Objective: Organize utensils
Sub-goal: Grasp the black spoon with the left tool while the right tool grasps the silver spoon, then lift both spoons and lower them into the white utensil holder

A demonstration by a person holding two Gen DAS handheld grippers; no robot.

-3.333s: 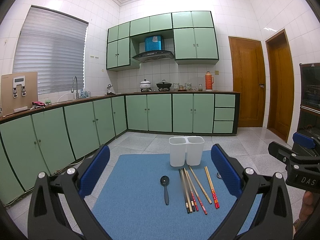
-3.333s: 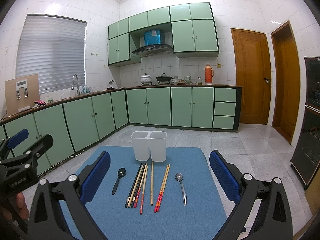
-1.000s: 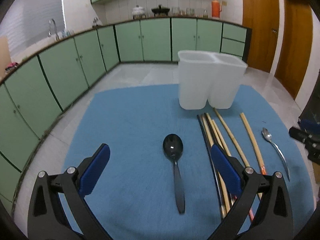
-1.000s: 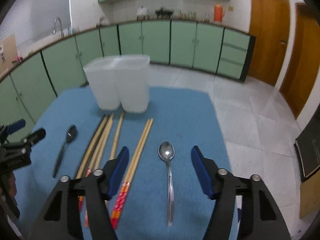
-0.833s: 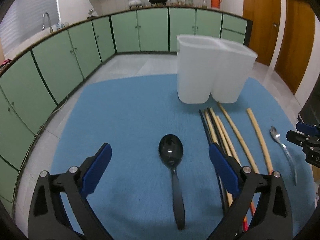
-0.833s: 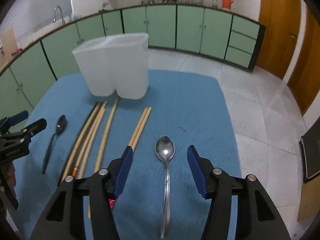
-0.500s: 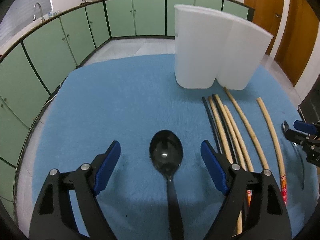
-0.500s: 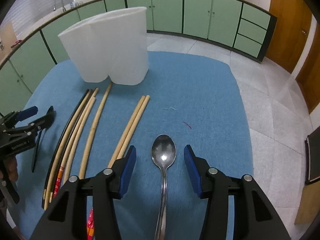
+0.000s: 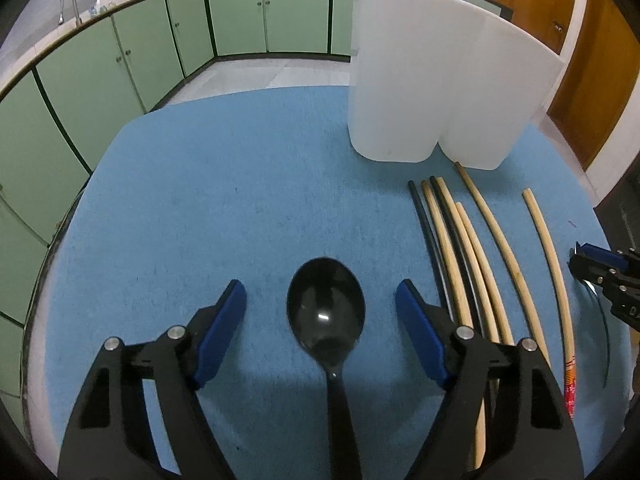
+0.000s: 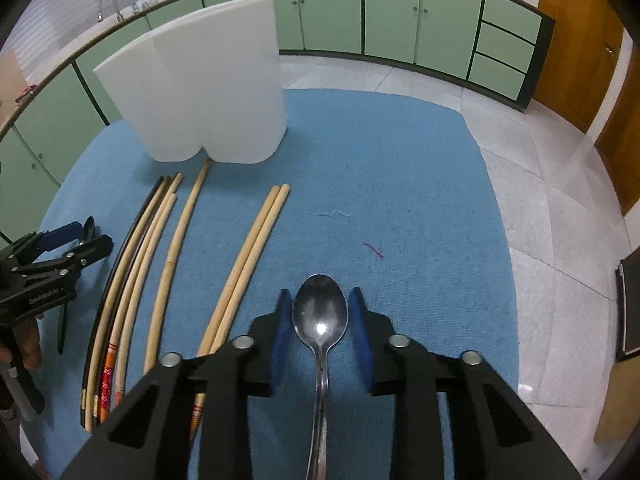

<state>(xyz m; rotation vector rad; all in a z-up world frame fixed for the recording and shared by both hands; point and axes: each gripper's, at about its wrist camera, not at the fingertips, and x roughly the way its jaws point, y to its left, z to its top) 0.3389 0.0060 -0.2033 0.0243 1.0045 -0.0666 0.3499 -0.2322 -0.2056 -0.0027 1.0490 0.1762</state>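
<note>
A black spoon (image 9: 325,312) lies on the blue mat (image 9: 200,200), bowl away from me. My left gripper (image 9: 320,292) straddles the bowl; its jaws are closing, with clear gaps on both sides. A metal spoon (image 10: 320,320) lies at the mat's right. My right gripper (image 10: 320,296) is closing around its bowl, and the blue pads (image 10: 282,320) stand just beside its edges. Several chopsticks (image 10: 248,256) lie between the two spoons. A white two-compartment holder (image 10: 200,80) stands upright behind them.
The mat (image 10: 380,180) covers a table whose right edge drops to a tiled floor (image 10: 560,200). Green cabinets (image 9: 120,60) line the back and left. In the right wrist view, the left gripper (image 10: 86,238) sits at the far left, held by a hand (image 10: 28,344).
Both grippers have come down and forward over their spoons, which now look larger. Both pairs of jaws have narrowed, the right pair much more, nearly to the metal spoon's bowl.
</note>
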